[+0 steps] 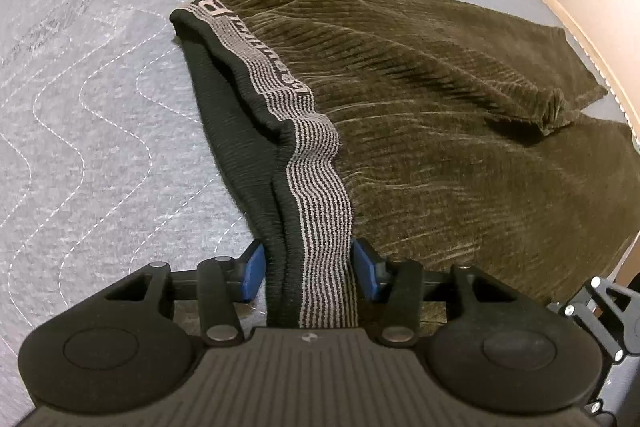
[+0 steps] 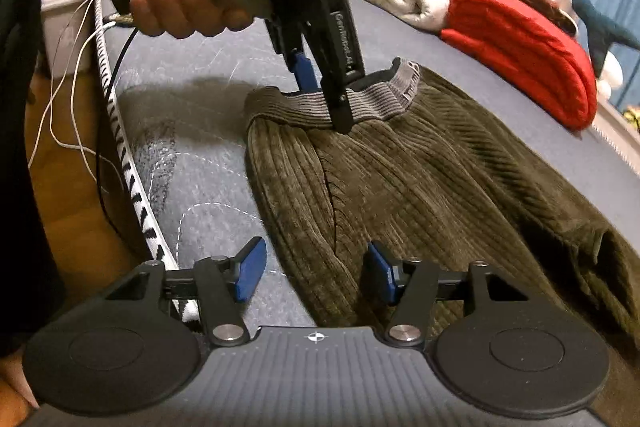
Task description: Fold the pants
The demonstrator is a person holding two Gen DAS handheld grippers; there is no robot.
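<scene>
Olive corduroy pants (image 1: 420, 115) lie on a grey quilted mattress (image 1: 100, 107), with a grey-and-black striped waistband (image 1: 320, 195). My left gripper (image 1: 310, 269) has its blue pads on either side of the waistband, which runs between them. It also shows in the right wrist view (image 2: 320, 95), held by a hand at the waistband (image 2: 380, 99). My right gripper (image 2: 316, 273) is open, its pads straddling the near edge of the pants (image 2: 400, 195) by the side seam.
Folded white and red clothes (image 2: 500, 27) are stacked at the back of the mattress. The mattress edge with striped piping (image 2: 132, 187) and loose cables (image 2: 72, 87) lie to the left. A wooden bed frame edge (image 1: 580, 23) runs along the right.
</scene>
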